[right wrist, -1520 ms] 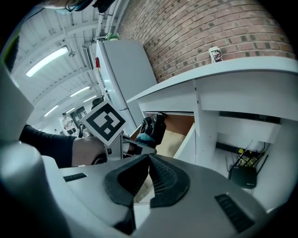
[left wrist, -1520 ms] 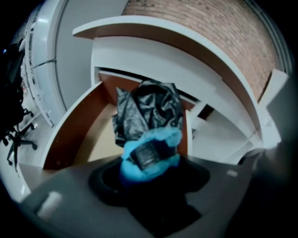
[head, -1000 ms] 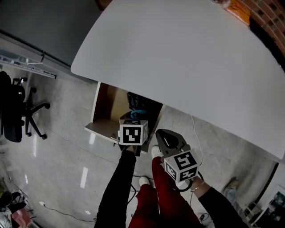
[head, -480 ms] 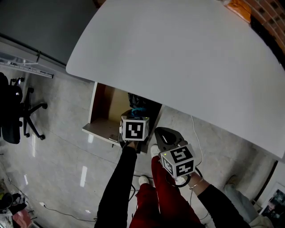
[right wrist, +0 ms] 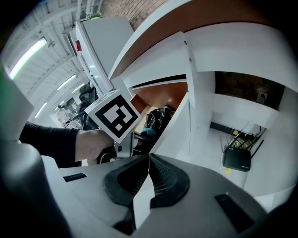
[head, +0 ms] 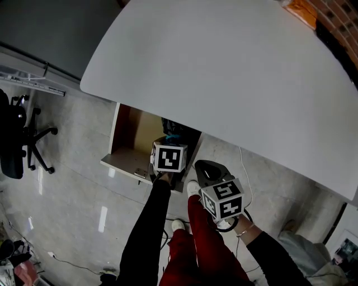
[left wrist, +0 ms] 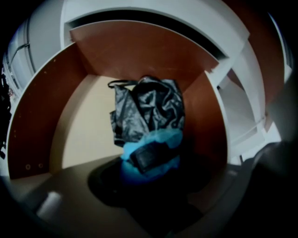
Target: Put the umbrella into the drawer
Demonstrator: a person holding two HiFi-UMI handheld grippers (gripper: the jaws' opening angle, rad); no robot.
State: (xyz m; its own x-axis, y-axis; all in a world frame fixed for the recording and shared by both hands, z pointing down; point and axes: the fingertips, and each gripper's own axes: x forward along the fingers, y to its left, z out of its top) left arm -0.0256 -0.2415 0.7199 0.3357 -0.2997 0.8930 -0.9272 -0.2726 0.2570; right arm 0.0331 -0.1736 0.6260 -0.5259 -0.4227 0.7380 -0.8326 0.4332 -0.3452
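The drawer [head: 130, 139] under the white table [head: 235, 72] is pulled open, showing brown wooden walls [left wrist: 37, 116]. Inside it lies the folded umbrella [left wrist: 148, 109], dark grey fabric with a blue end and a black strap; it also shows as a dark bundle [head: 172, 129]. My left gripper [head: 168, 159] hangs over the drawer's front right corner, pointing steeply down. The umbrella's blue end sits between the jaws of the left gripper [left wrist: 149, 169], which look shut on it. My right gripper [head: 206, 169] is just right of the drawer, and its pads [right wrist: 160, 174] are pressed together on nothing.
A black office chair [head: 17, 134] stands far left on the pale floor. A black router [right wrist: 237, 160] with cables sits against the wall under the table. The person's legs in red trousers [head: 196, 246] are below the grippers. An orange object [head: 302, 12] lies at the table's far corner.
Both grippers have sunk a little, the left one deeper toward the drawer with the umbrella. The jaws of both look as before.
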